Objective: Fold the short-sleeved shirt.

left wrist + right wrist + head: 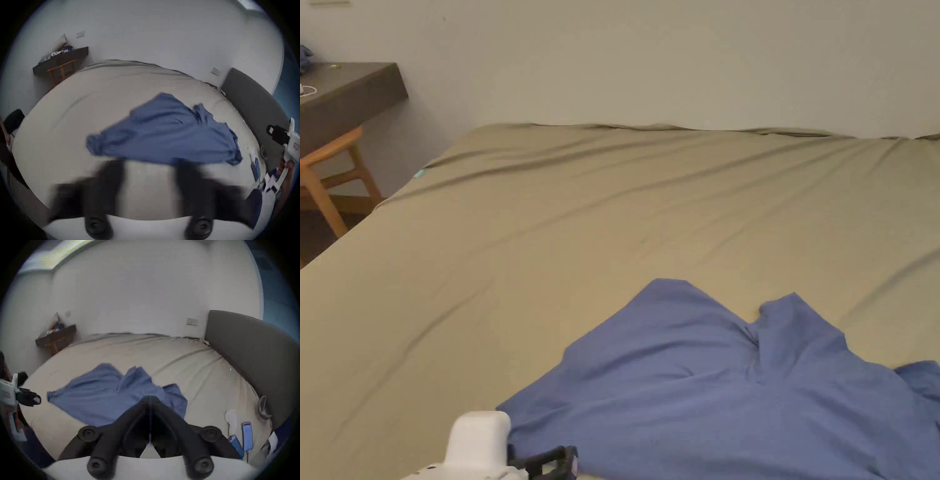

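The blue shirt (731,400) lies rumpled and unfolded on the bed (550,250), spread over the tan sheet near the edge closest to me, one corner peaked up toward the far wall. My left gripper (149,177) hangs just short of the shirt's near hem, its two jaws held wide apart with bare sheet between them, though the view is blurred. My right gripper (150,400) sits in front of the shirt's right part with its jaws pressed together at the tips; nothing shows between them. To the right a grey headboard (251,356) runs along the bed, with a phone (247,436) lying on the sheet near it. Off the far left corner stand a dark desk (344,94) and a wooden chair (331,169).
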A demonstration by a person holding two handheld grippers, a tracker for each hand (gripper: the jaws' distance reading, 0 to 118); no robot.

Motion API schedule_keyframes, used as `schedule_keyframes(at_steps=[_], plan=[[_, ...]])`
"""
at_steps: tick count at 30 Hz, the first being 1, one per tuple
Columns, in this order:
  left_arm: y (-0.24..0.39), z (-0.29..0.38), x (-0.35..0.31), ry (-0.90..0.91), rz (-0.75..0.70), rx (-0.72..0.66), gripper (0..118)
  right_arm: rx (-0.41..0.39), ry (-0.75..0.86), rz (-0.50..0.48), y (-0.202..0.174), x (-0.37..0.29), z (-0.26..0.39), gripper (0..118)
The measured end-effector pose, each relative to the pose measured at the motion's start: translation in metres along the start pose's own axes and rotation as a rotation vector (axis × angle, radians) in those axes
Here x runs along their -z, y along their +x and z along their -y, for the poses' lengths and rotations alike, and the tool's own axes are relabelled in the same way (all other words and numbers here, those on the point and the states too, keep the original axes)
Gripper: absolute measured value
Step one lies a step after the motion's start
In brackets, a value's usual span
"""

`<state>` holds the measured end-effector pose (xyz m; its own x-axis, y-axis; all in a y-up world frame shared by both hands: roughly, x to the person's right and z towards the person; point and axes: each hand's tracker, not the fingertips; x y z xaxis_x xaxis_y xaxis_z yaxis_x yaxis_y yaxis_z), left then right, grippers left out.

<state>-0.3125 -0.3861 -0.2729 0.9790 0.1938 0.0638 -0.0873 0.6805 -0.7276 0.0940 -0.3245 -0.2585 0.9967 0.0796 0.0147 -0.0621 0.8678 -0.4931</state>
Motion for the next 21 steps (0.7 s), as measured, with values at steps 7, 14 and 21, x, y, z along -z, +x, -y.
schedule_keyframes(at_steps=[7, 14, 21], plan=[[-0.003, 0.015, 0.023, -0.057, 0.016, -0.044, 0, -0.002, -0.060, -0.155, -0.026, -0.009, 0.017, 2], [-0.107, -0.037, 0.084, -0.025, -0.299, -0.090, 118, 0.040, -0.016, -0.111, -0.010, 0.003, -0.005, 2], [-0.136, -0.026, 0.144, -0.123, -0.346, -0.058, 118, 0.035, -0.004, -0.096, -0.014, 0.005, -0.018, 2]])
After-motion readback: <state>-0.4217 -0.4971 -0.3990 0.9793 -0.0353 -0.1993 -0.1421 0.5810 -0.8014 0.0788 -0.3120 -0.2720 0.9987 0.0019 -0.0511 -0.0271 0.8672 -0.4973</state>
